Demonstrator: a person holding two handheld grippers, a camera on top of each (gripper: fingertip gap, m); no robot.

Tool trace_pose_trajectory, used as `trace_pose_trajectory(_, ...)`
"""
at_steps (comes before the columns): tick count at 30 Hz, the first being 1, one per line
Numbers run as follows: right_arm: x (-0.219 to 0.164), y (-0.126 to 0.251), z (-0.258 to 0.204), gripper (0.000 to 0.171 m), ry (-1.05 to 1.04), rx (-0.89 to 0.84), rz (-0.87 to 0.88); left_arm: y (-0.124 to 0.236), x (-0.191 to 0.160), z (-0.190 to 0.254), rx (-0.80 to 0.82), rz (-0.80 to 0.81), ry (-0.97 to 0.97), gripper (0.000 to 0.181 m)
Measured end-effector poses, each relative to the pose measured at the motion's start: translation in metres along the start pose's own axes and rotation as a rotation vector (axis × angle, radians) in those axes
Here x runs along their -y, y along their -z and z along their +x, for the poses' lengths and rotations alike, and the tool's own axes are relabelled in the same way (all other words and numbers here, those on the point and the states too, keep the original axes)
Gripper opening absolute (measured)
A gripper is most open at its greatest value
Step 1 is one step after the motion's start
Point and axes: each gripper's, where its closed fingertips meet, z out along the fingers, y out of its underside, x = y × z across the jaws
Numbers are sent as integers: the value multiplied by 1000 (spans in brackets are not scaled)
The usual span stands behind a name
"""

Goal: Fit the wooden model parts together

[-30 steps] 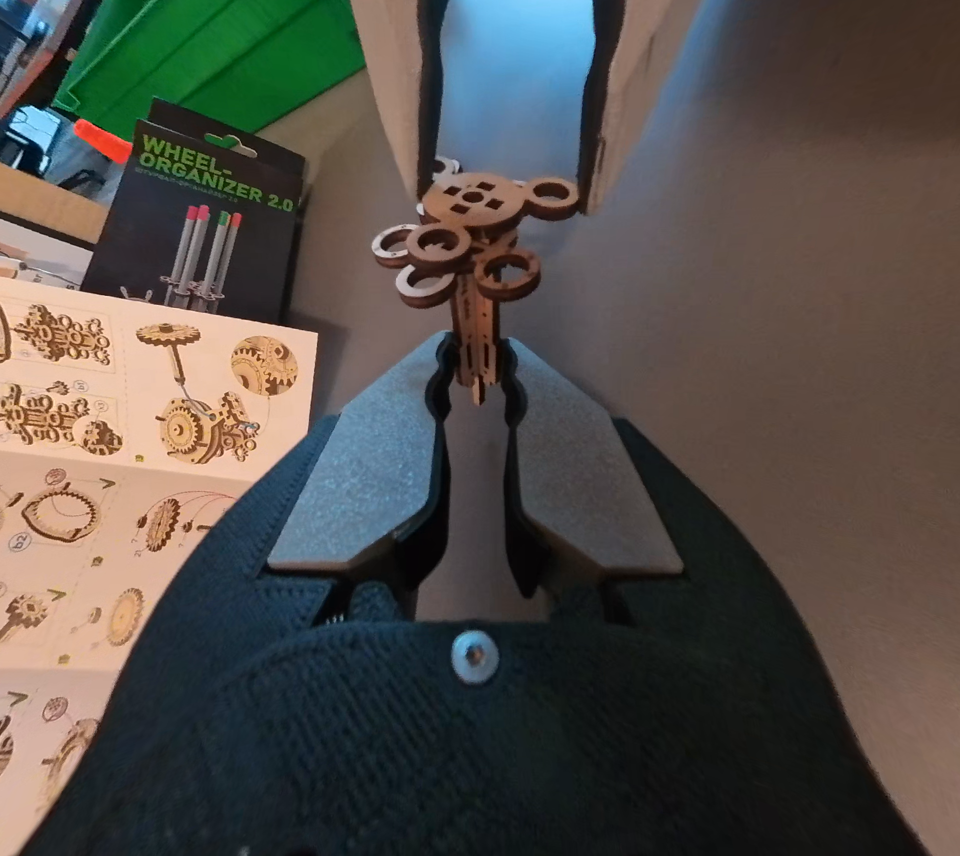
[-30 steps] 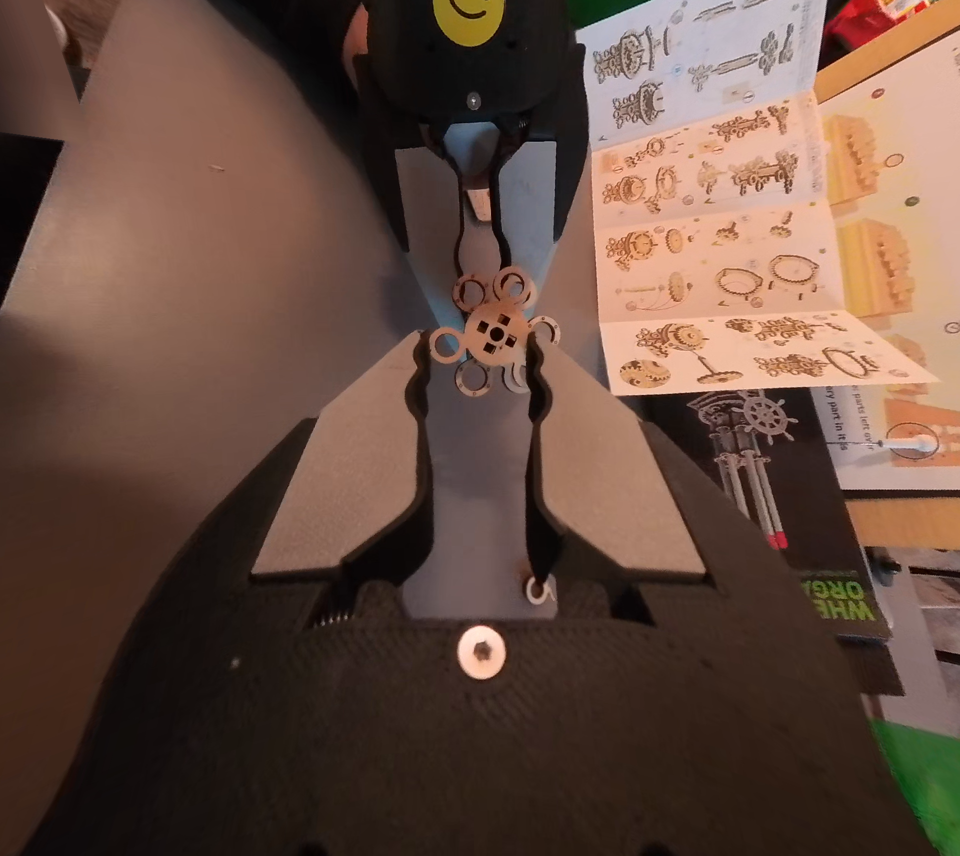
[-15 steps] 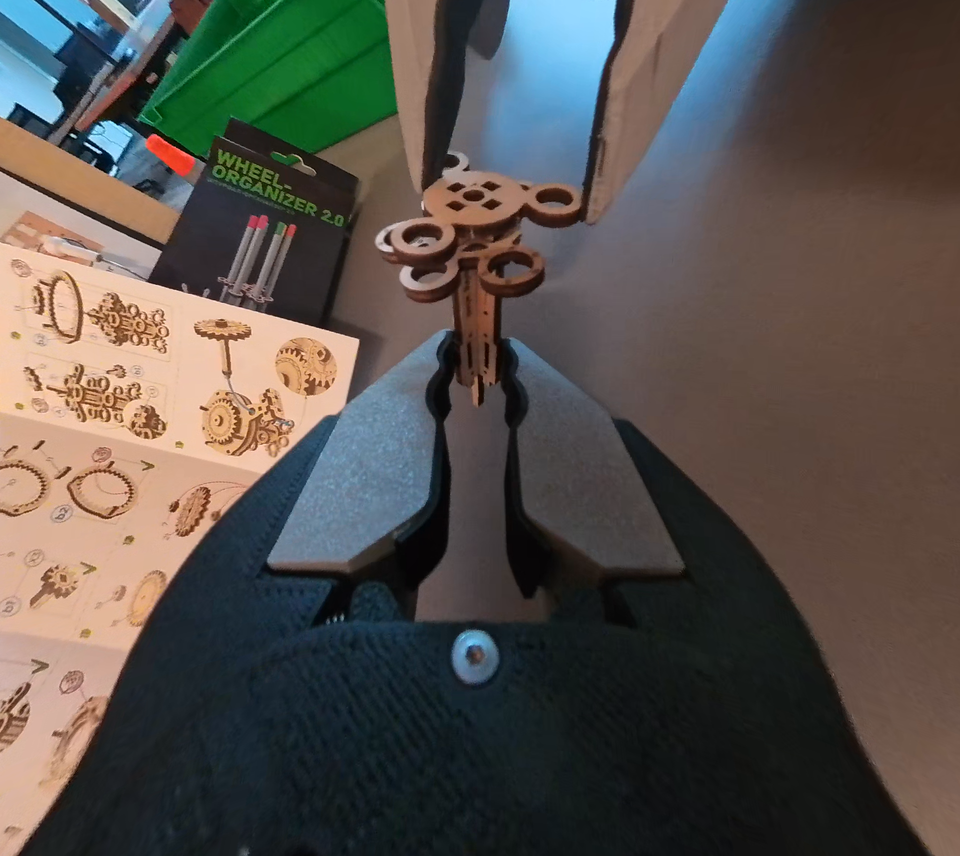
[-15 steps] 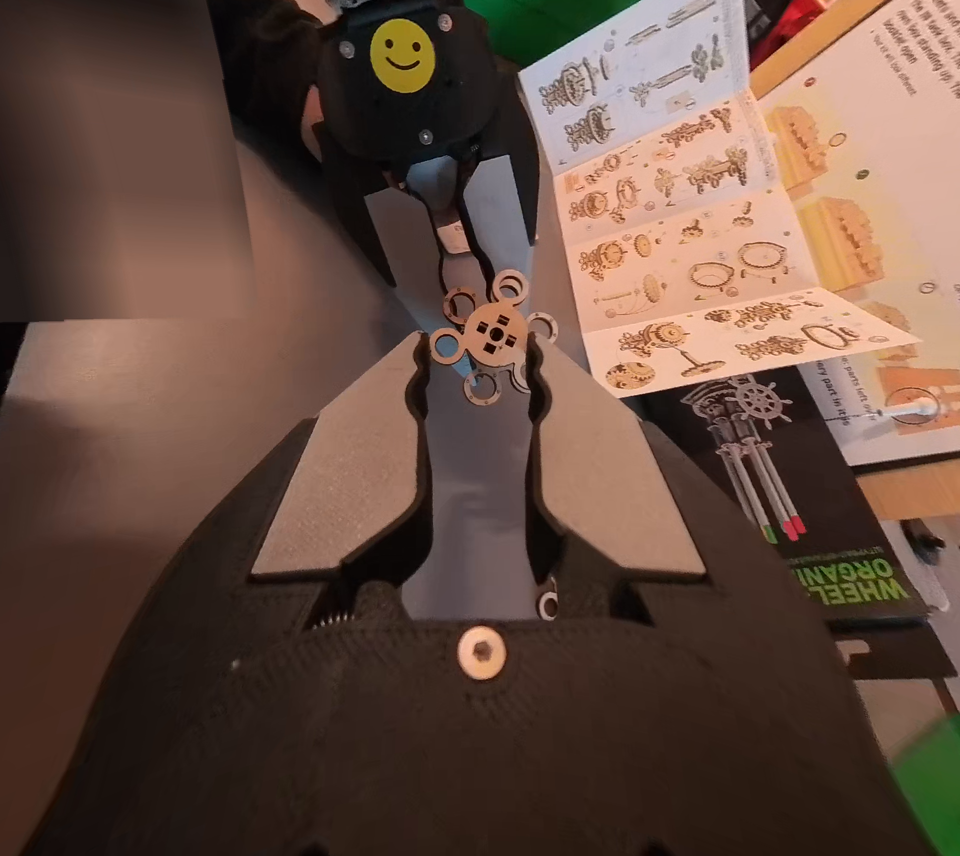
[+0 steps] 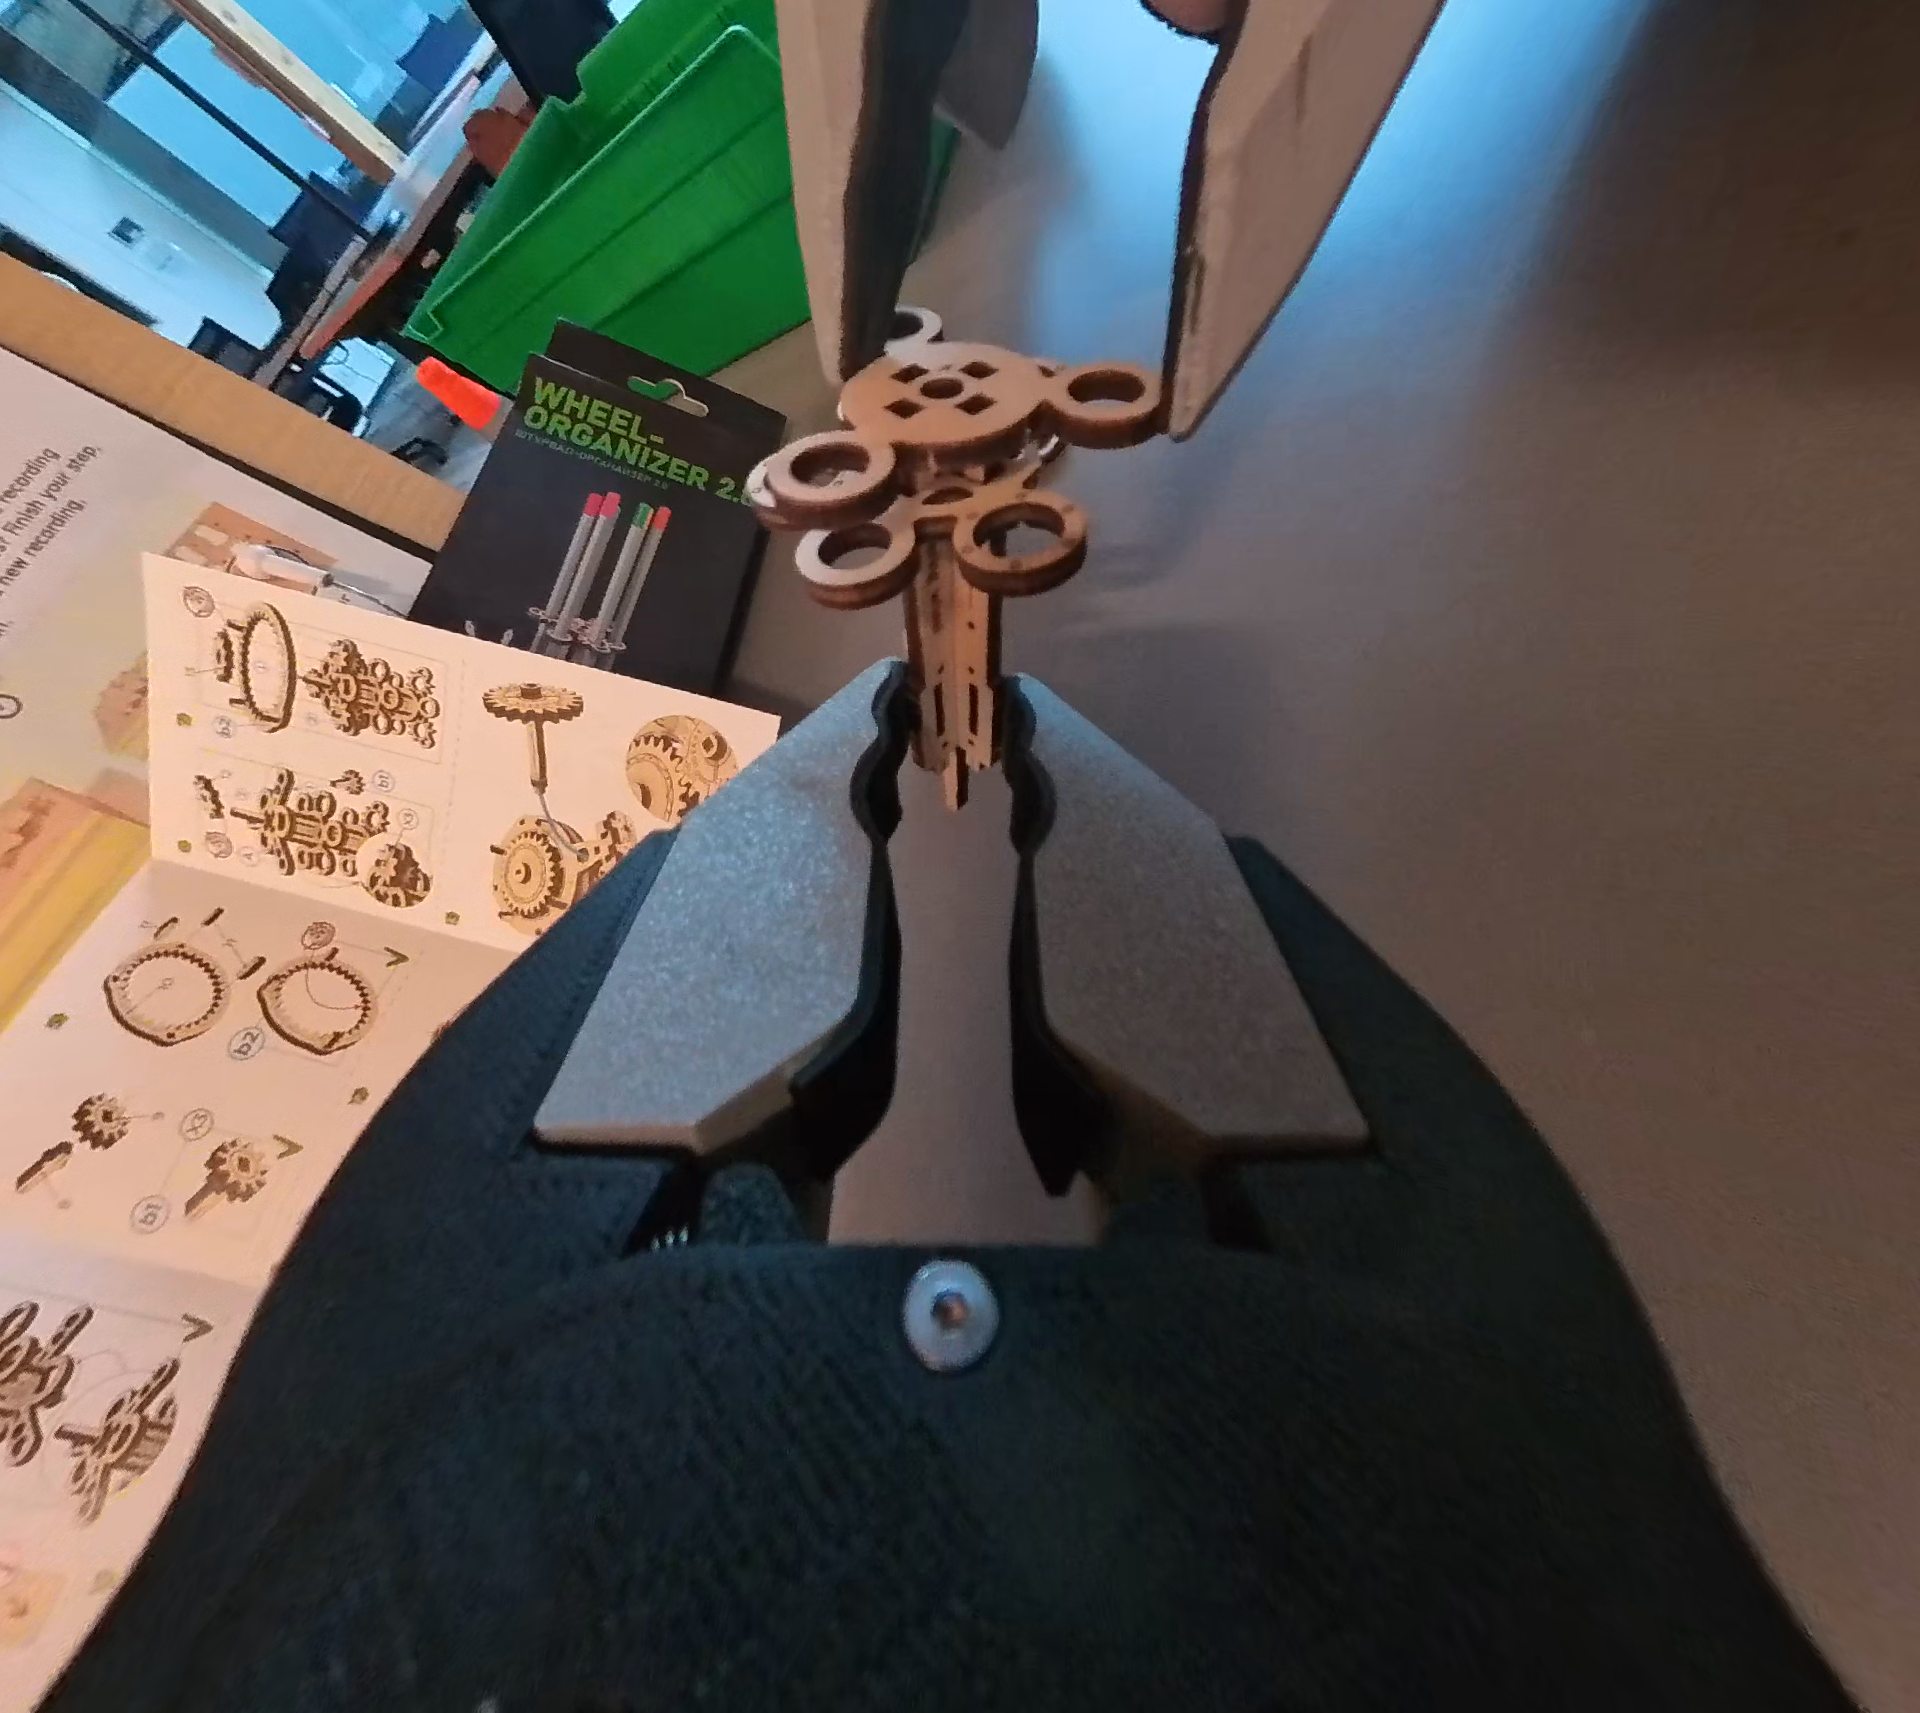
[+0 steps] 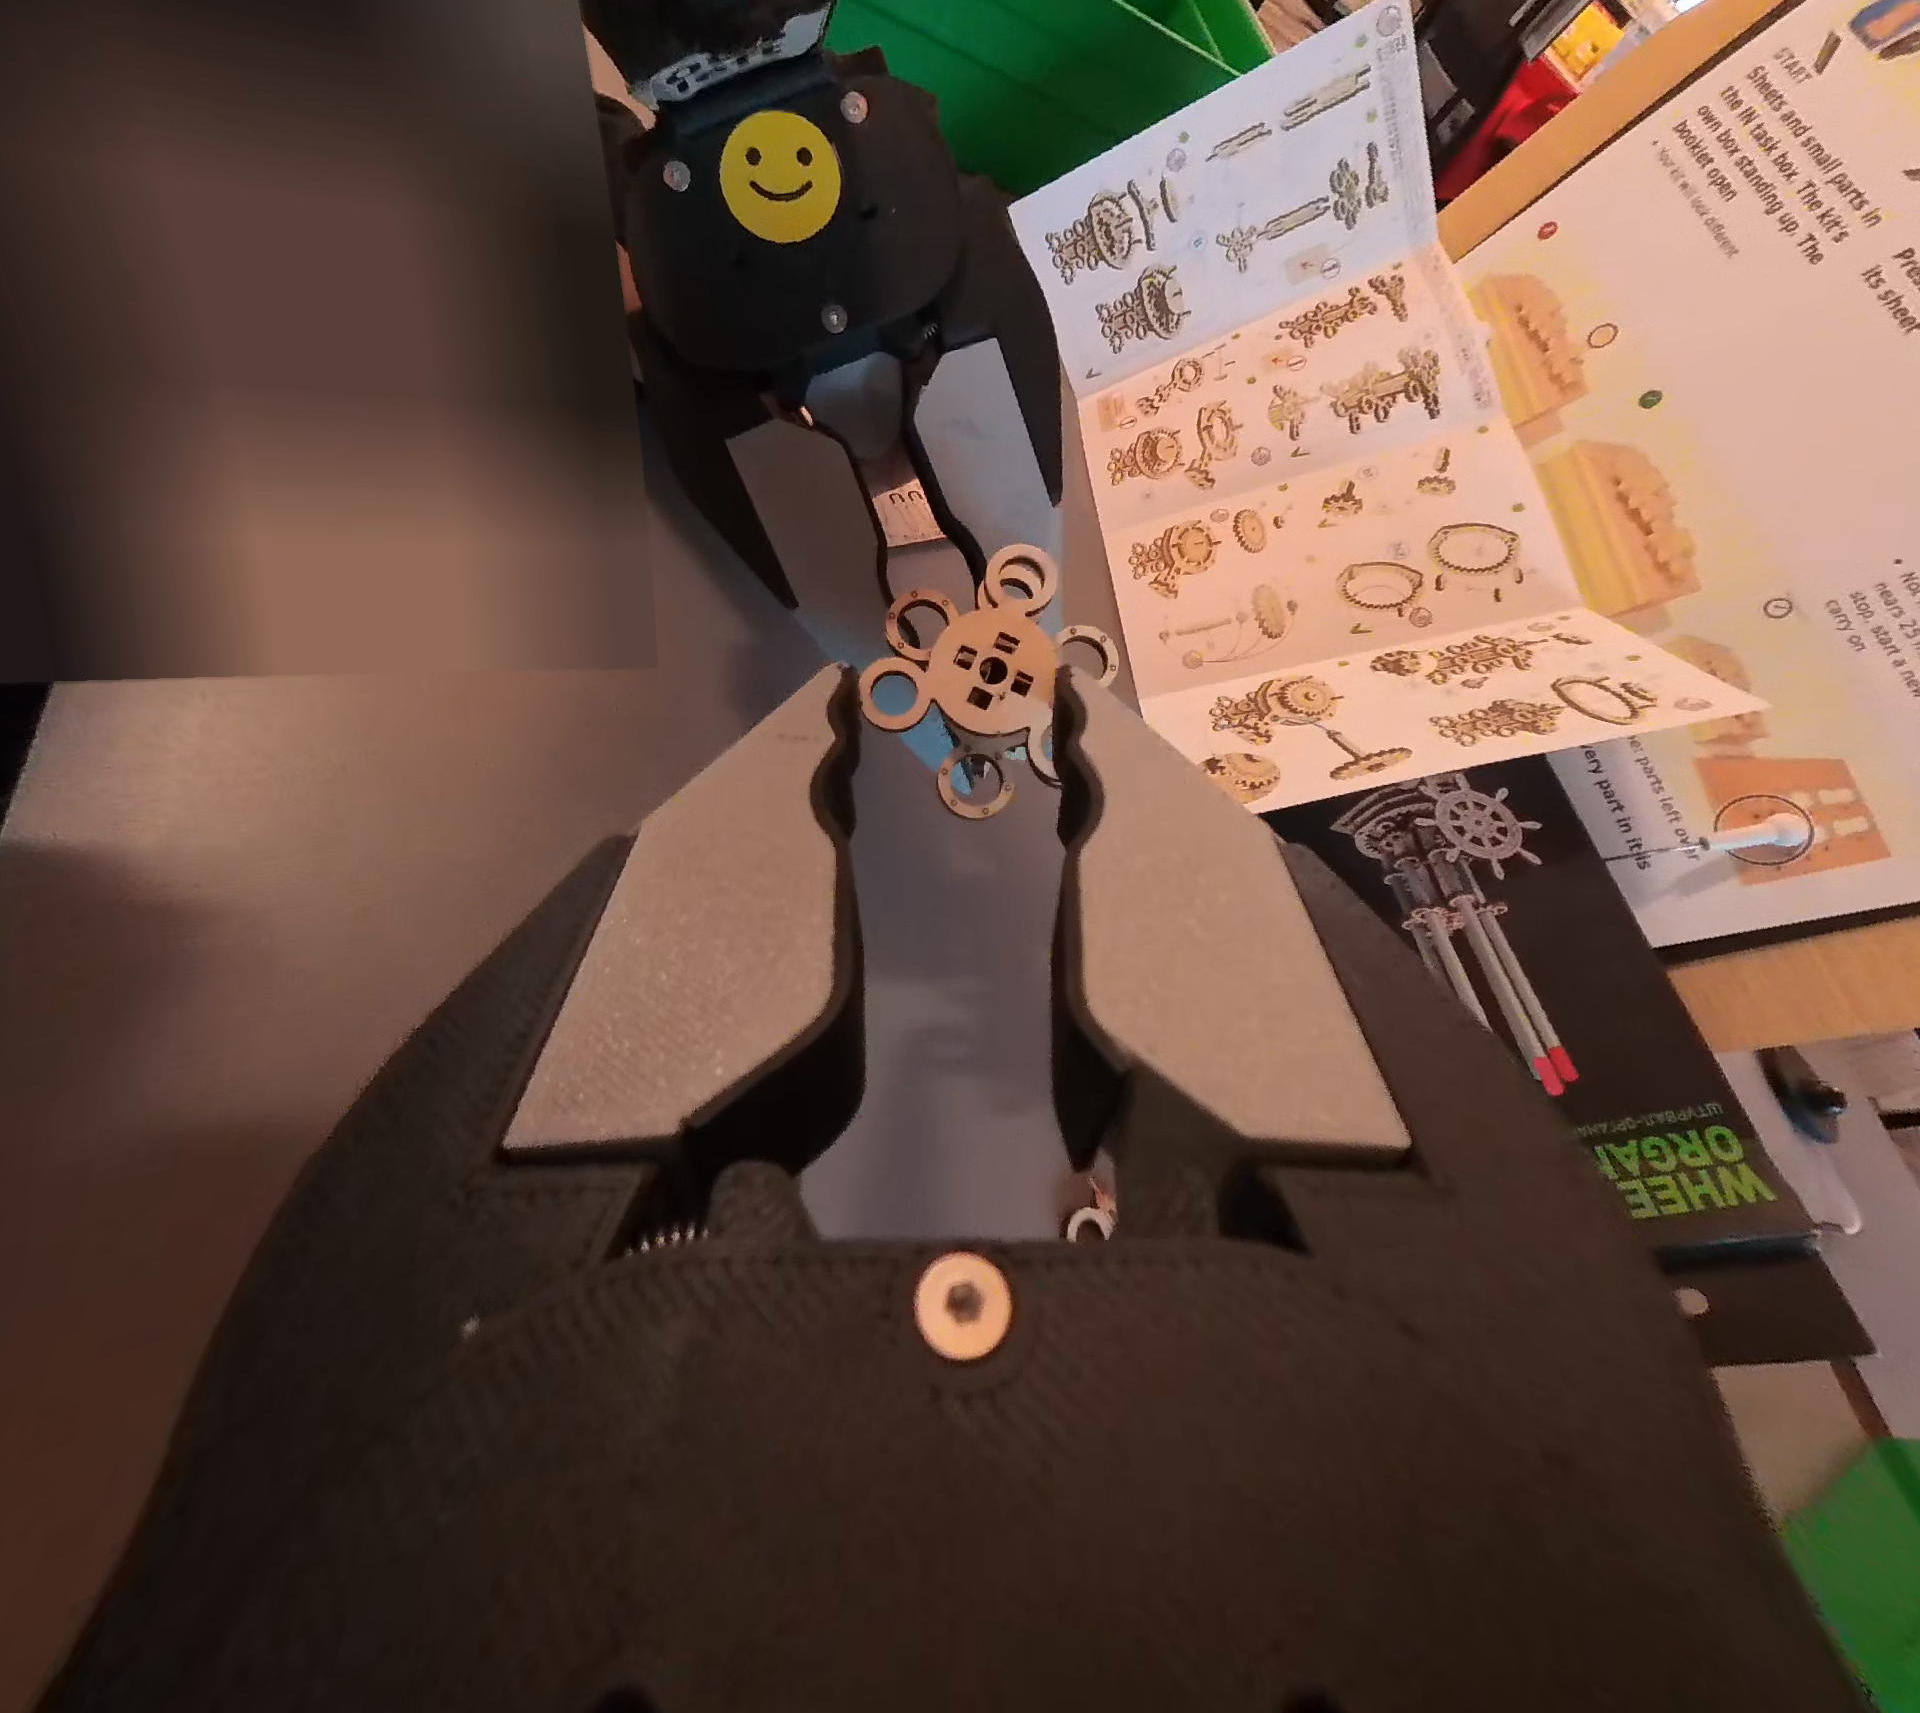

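While I work at the grey desk (image 5: 1558,728), the fold-out paper instruction sheet printed with gear drawings (image 5: 343,832) lies at my far left, propped half open so the steps stay readable. Just beyond it stands the black cardboard kit box with green lettering and pictured pens (image 5: 623,520), with the bright green plastic bins (image 5: 644,209) behind.

Moving toward the centre, my left tool (image 5: 951,728) is closed on the slim laser-cut wooden shaft (image 5: 951,687), pinching it near its lower end so that it points away from me and the upper part stays free for stacking. On that shaft sit the lower ringed wooden discs (image 5: 935,541), already threaded on, their loops fanning outward.

Directly opposite, my right tool (image 6: 956,707) comes in tip to tip with the left. It grips the flat round wooden disc with four ring lobes and small square cut-outs (image 6: 987,676) by its edges, its fingertips (image 5: 1195,375) clamping either side, so the central hole stays clear and faces the shaft. That top disc rests at the very end of the shaft, just above the lower ones; I judge it is being pressed down onto the stack, and square alignment of the cut-outs matters most here.

To the right lies only bare desk.
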Motion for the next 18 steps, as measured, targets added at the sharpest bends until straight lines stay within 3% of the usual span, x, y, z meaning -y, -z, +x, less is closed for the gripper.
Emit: trace_pose_trajectory(18,-8,2,-5,34,23,53,-37,-3,-3,6,-26,-30,-18,14)
